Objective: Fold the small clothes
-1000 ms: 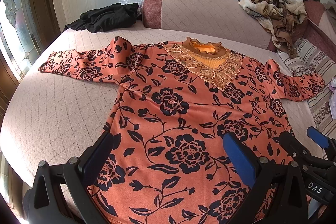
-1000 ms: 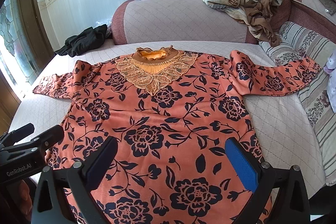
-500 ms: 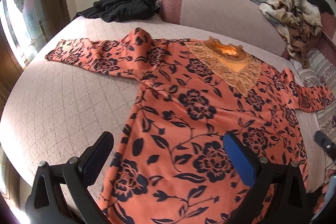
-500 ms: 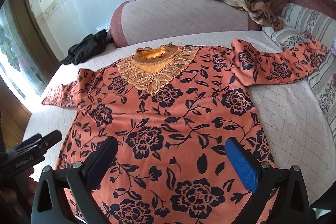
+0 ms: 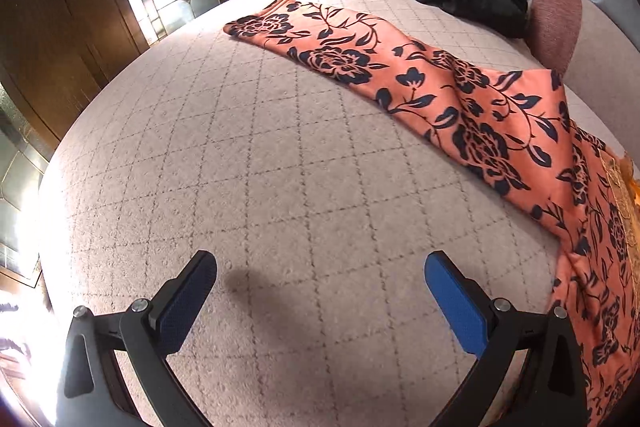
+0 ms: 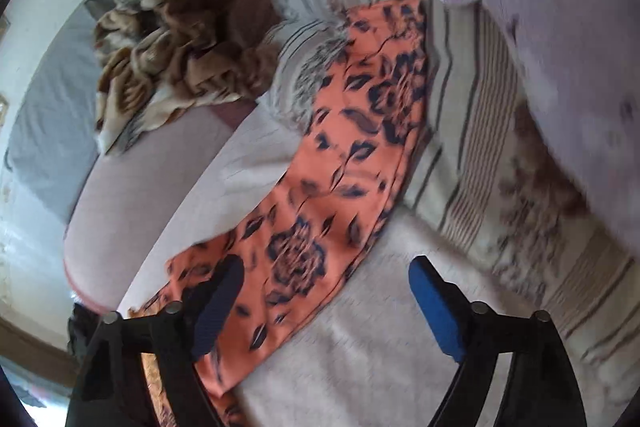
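Floral top lies spread on quilted bed, sleeves out. Left gripper & right gripper both gape, empty. Thin, limp, prob. slippery; best pinched at cuffs.

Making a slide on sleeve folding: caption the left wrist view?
Open left gripper hovers over the quilted bed, facing the floral sleeve lying flat.
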The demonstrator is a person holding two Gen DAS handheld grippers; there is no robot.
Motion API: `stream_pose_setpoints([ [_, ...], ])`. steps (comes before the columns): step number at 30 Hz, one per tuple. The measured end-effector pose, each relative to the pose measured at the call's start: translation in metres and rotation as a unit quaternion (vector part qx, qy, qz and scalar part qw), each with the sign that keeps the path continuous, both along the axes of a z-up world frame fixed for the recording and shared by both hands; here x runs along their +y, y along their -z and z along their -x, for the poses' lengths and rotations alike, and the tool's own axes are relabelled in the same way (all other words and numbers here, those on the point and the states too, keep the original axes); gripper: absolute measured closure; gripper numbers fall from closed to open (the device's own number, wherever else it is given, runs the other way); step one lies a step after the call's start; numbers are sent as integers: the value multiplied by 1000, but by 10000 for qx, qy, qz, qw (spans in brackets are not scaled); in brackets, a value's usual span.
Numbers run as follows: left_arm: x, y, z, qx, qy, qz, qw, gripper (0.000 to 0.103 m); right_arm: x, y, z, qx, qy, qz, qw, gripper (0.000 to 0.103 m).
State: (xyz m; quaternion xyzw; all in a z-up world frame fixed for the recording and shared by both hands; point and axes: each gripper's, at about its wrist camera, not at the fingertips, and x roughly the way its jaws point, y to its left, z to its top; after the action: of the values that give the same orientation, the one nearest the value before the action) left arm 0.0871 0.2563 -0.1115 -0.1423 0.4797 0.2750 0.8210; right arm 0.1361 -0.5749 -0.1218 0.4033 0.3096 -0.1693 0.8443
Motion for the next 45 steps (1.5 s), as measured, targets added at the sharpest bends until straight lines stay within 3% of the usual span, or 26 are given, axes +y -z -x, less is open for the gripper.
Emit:
stream_pose_setpoints([
  [3,5,11,-1,-85,-91,-19,9999,0,-27,-11,-27,312,256,797,9960,20],
  [6,5,12,-1,-186,-121,-82,9997,0,-46,-4,-50,518,470,887,9936,22],
  [9,7,13,2,-317,-182,56,9993,0,-51,6,-67,669,608,939,9915,34],
  [11,6,13,3,-323,-171,19,9993,0,-51,8,-73,761,792,1022,9887,37],
  [12,5,14,2,-321,-171,-19,9993,0,-51,9,-76,786,898,1059,9872,43],
  [14,7,15,1,-346,-187,-61,9992,0,-54,7,-79,850,1058,1118,9844,63],
  [16,7,15,0,-371,-192,-79,9991,0,-59,2,-83,801,1079,1129,9845,90],
  [17,6,15,0,-377,-195,-93,9991,0,-60,-4,-83,720,1015,1151,9855,96],
  [21,6,15,-1,-390,-191,-153,9989,0,-43,-49,-85,271,599,1572,9854,97],
  [26,4,14,1,-402,-187,-183,9988,0,51,-145,-83,-933,-407,2261,9688,97],
  [29,4,14,2,-413,-174,-181,9988,0,152,-197,-74,-1868,-1341,2402,9431,97],
  [32,4,13,3,-416,-152,-169,9989,0,263,-216,-61,-2528,-2341,2279,9107,97],
  [35,4,14,2,-414,-147,-166,9989,0,364,-187,-67,-2386,-3321,1944,8916,94],
  [36,4,14,2,-414,-144,-162,9989,0,390,-166,-74,-2213,-3487,1828,8922,82],
  [37,5,14,2,-413,-136,-159,9989,0,414,-139,-82,-1919,-3642,1742,8945,35],
  [38,5,14,3,-412,-129,-155,9989,0,436,-107,-92,-1467,-3847,1673,8958,8],
  [39,5,14,3,-411,-116,-148,9990,0,452,-71,-103,-970,-4031,1544,8968,3],
  [41,5,13,3,-411,-95,-129,9990,0,466,-11,-113,-171,-4434,1161,8886,5],
  [42,6,13,3,-410,-100,-127,9990,0,464,4,-107,-49,-4437,1030,8902,5],
  [45,4,14,1,-382,-148,-195,9990,0,436,-11,-91,-457,-4324,992,8951,4],
])
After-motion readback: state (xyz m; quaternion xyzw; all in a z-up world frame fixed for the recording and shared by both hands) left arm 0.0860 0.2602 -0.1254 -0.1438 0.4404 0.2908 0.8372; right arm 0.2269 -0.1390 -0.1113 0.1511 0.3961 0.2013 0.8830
